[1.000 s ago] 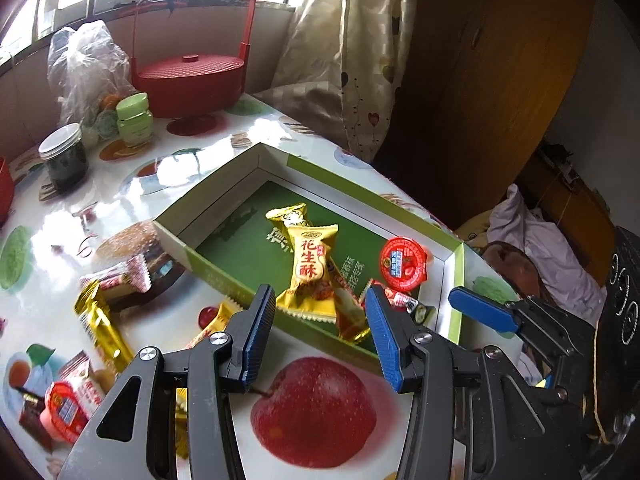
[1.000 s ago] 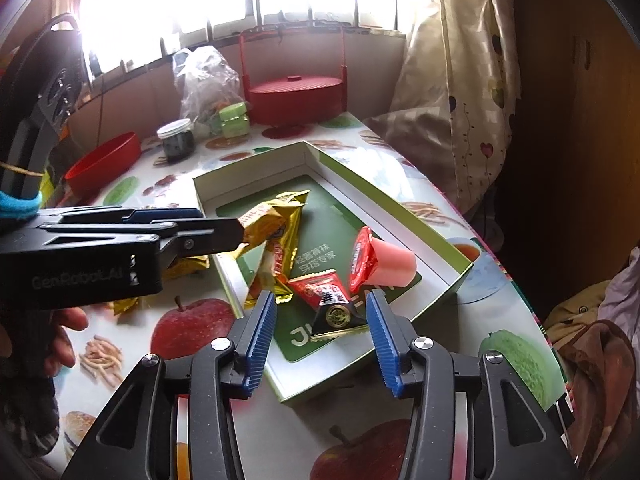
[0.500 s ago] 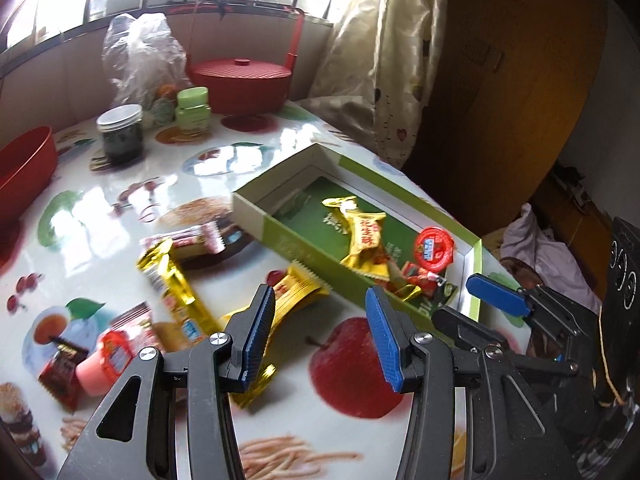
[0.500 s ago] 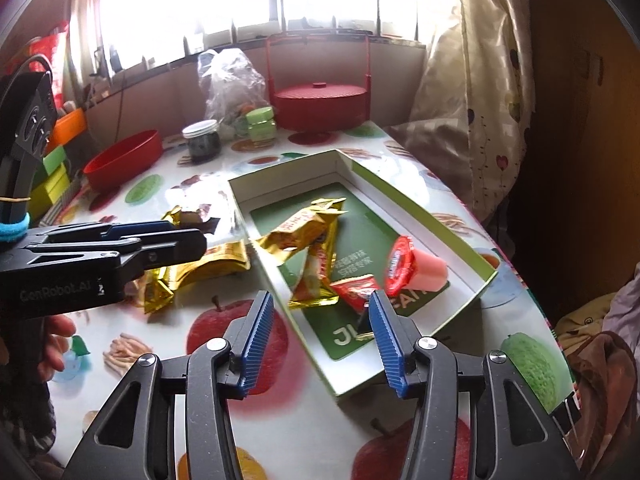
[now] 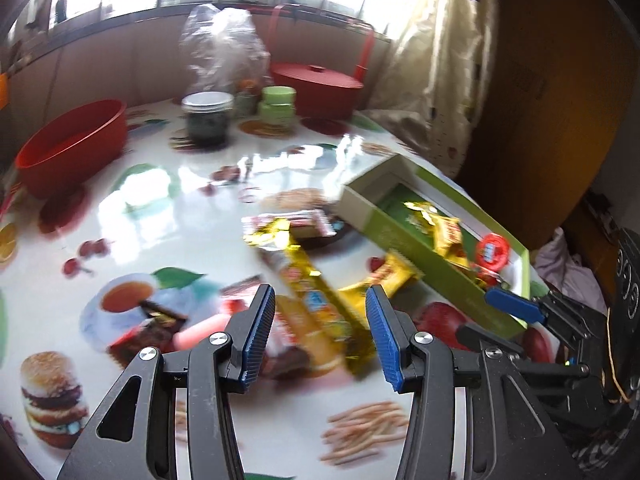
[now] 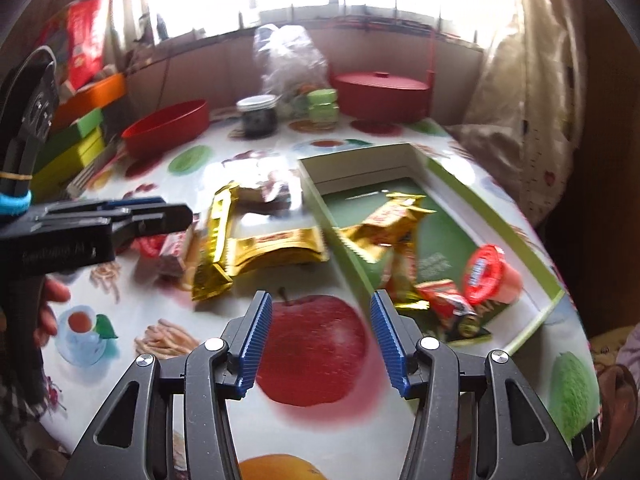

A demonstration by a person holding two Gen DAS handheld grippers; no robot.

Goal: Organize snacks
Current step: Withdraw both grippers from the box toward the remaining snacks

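A green and white cardboard box [image 5: 404, 236] [image 6: 360, 168] lies on the table and holds gold candy packs [image 6: 396, 216], a red jelly cup [image 6: 490, 274] and a red wrapped sweet [image 6: 448, 304]. Loose snacks lie left of it: a long gold bar [image 5: 320, 296] [image 6: 218, 236], a gold pack [image 6: 276, 246], a red and white pack [image 5: 298, 222] and dark wrapped sweets [image 5: 152, 332]. My left gripper [image 5: 322, 338] is open and empty, over the long gold bar. My right gripper [image 6: 322, 346] is open and empty above a printed apple beside the box.
A fruit-printed tablecloth [image 5: 160, 208] covers the table. At the back stand a red bowl [image 5: 72, 144], a dark jar [image 5: 208, 120], green tubs [image 5: 278, 106], a plastic bag [image 5: 224, 48] and a red lidded basket [image 5: 316, 88]. A curtain [image 6: 532, 92] hangs right.
My left gripper has swung left from over the box to over the loose snacks. My right gripper has pulled back and left from the box. Both stay open.
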